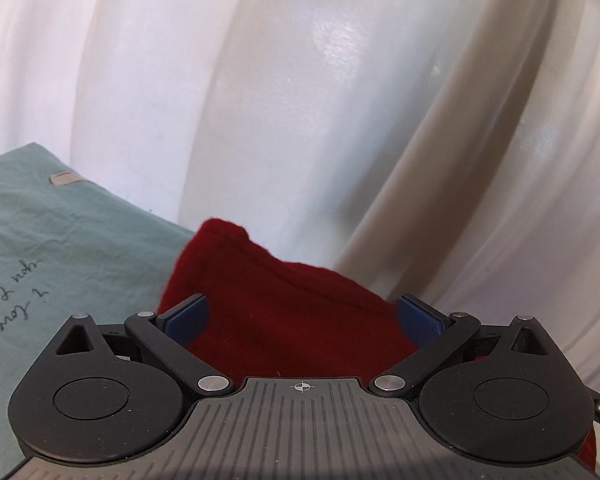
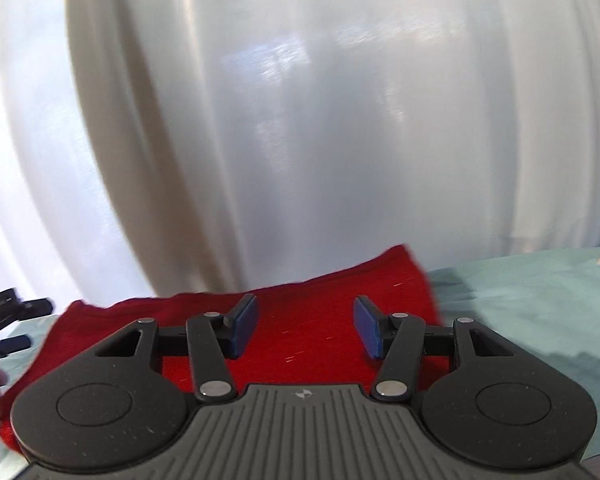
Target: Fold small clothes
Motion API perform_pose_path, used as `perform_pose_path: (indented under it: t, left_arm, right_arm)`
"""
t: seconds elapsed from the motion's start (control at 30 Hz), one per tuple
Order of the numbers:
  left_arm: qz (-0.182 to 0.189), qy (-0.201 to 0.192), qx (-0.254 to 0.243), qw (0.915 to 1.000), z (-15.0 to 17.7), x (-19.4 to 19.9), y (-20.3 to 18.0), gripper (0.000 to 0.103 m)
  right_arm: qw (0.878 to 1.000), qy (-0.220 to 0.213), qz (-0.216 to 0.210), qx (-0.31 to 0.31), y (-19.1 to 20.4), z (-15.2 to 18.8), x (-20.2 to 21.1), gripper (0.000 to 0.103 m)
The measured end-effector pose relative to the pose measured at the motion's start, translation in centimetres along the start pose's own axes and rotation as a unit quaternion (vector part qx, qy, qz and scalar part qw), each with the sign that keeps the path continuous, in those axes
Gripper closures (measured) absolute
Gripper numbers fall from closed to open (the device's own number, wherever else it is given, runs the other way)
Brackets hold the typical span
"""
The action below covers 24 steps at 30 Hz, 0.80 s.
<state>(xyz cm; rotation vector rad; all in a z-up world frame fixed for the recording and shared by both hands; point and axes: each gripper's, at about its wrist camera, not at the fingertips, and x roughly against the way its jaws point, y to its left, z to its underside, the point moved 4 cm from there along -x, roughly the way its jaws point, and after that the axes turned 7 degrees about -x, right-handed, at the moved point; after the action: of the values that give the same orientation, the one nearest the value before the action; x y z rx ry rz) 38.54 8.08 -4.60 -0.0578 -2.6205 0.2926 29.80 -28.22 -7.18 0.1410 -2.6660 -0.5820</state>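
A small dark red knitted garment (image 1: 284,304) lies on a pale green cloth (image 1: 60,248). My left gripper (image 1: 300,316) is open wide, its blue pads on either side of the red fabric, which bulges up between them. In the right wrist view the same red garment (image 2: 308,320) lies flat under my right gripper (image 2: 306,326), which is open with the blue pads apart above the fabric. Whether either gripper touches the cloth I cannot tell.
The green cloth carries handwritten lettering (image 1: 16,304) and a small tag (image 1: 64,178) at the left. A white curtain (image 1: 300,100) hangs close behind the surface. The left gripper's body (image 2: 8,312) shows at the left edge of the right wrist view.
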Motion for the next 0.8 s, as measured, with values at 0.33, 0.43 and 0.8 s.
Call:
perform_pose_path:
  t: [0.33, 0.43, 0.8]
  left_arm:
    - [-0.143, 0.079, 0.035, 0.9860, 3.4, 0.8, 8.3, 0.000]
    - [-0.134, 0.083, 0.082, 0.9841, 3.4, 2.8, 10.7, 0.000]
    - [0.113, 0.142, 0.193, 0.9643, 4.2, 2.6, 10.3, 0.001]
  right_arm:
    - [0.991, 0.035, 0.011, 0.131, 2.0, 5.9, -0.5, 0.061]
    - [0.994, 0.035, 0.040, 0.100, -1.1, 5.5, 0.5, 0.061]
    - [0.995, 0.054, 0.032, 0.080, 0.9, 6.4, 3.8, 0.056]
